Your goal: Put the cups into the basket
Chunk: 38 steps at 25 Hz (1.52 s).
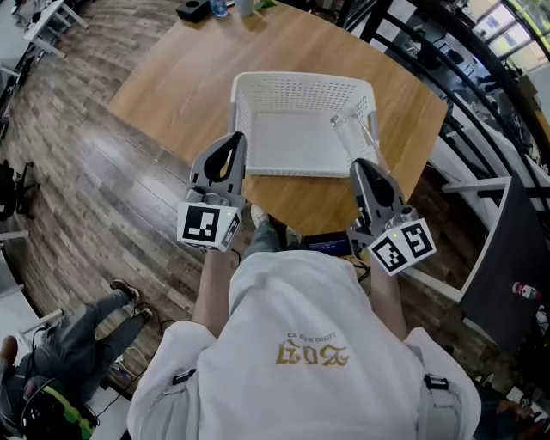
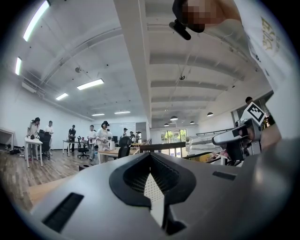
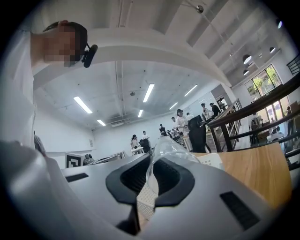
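Observation:
A white mesh basket (image 1: 301, 82) stands on the round wooden table (image 1: 180, 77). My right gripper (image 1: 361, 163) is shut on the wall of a clear plastic cup (image 1: 351, 136), which hangs over the basket's right side. In the right gripper view the clear plastic cup (image 3: 171, 147) sticks out between the black pads, with a corner of the basket (image 3: 212, 161) behind it. My left gripper (image 1: 238, 137) is at the basket's near left corner, shut and with nothing in it. Through the left gripper's (image 2: 151, 161) narrow slit only basket mesh (image 2: 153, 190) shows.
Dark items (image 1: 196, 9) sit at the table's far edge. A black railing (image 1: 481, 112) runs along the right, beyond the table. A person's legs and shoes (image 1: 112, 314) are on the floor at lower left. People and desks (image 2: 101, 140) fill the room behind.

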{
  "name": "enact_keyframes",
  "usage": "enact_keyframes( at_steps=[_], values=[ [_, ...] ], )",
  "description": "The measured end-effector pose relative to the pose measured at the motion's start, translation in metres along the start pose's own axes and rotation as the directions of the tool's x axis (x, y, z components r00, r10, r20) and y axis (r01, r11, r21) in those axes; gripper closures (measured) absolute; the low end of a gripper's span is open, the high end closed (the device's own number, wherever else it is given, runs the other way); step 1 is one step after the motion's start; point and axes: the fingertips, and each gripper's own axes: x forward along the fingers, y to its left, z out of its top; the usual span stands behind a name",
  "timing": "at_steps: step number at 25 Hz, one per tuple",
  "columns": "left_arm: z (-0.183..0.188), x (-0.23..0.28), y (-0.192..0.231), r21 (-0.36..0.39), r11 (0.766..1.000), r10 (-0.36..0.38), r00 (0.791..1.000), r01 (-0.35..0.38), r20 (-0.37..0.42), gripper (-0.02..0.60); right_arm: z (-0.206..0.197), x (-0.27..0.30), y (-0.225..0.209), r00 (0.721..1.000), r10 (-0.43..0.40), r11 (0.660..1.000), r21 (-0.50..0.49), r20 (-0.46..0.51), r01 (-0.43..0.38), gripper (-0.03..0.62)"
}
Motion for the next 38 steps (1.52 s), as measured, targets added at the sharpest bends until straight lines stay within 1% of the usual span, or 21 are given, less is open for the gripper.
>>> enact_keyframes(
  at_steps=[6,11,14,17,21,25,28,30,33,35,38],
  values=[
    [0.002,0.015,0.022,-0.008,1.000,-0.025,1.000,0.025,-0.007,0.575,0.002,0.023,0.004,1.000,-0.019,1.000,-0.013,-0.002,0.019,0.569],
    [0.008,0.023,0.040,0.022,0.999,-0.044,0.999,0.045,-0.006,0.575,-0.001,0.050,0.004,0.999,-0.035,0.999,0.000,-0.011,0.035,0.569],
    [0.006,0.028,0.047,0.008,0.998,-0.056,0.998,0.056,-0.010,0.575,-0.002,0.058,0.005,0.999,-0.039,0.999,-0.003,-0.017,0.039,0.569],
    [0.000,0.036,0.053,-0.001,0.997,-0.081,0.996,0.081,-0.024,0.575,-0.005,0.067,0.008,0.999,-0.044,0.999,-0.027,-0.029,0.043,0.569],
    [-0.009,0.049,0.051,0.004,0.992,-0.122,0.991,0.122,-0.047,0.575,-0.008,0.070,0.005,0.998,-0.049,0.998,-0.043,-0.045,0.047,0.569],
    [-0.019,0.063,0.039,0.054,0.986,-0.156,0.984,0.160,-0.083,0.575,-0.010,0.068,-0.008,0.996,-0.059,0.996,-0.065,-0.067,0.055,0.569],
    [-0.023,0.069,0.037,0.064,0.983,-0.165,0.981,0.173,-0.106,0.575,-0.012,0.067,-0.013,0.995,-0.062,0.994,-0.094,-0.081,0.054,0.569],
    [-0.026,0.072,0.034,0.090,0.978,-0.176,0.976,0.188,-0.125,0.575,-0.015,0.067,-0.015,0.994,-0.052,0.994,-0.103,-0.097,0.042,0.569],
    [-0.031,0.079,0.031,0.130,0.967,-0.197,0.967,0.219,-0.163,0.575,-0.023,0.074,-0.021,0.991,-0.024,0.998,-0.058,-0.132,0.016,0.569],
    [-0.037,0.082,0.027,0.127,0.960,-0.221,0.955,0.248,-0.195,0.575,-0.031,0.077,-0.024,0.983,-0.026,0.999,-0.050,-0.180,0.017,0.569],
    [-0.050,0.083,0.019,0.129,0.947,-0.256,0.933,0.294,-0.252,0.575,-0.044,0.079,-0.024,0.968,-0.013,0.999,-0.051,-0.251,0.000,0.569]
  ],
)
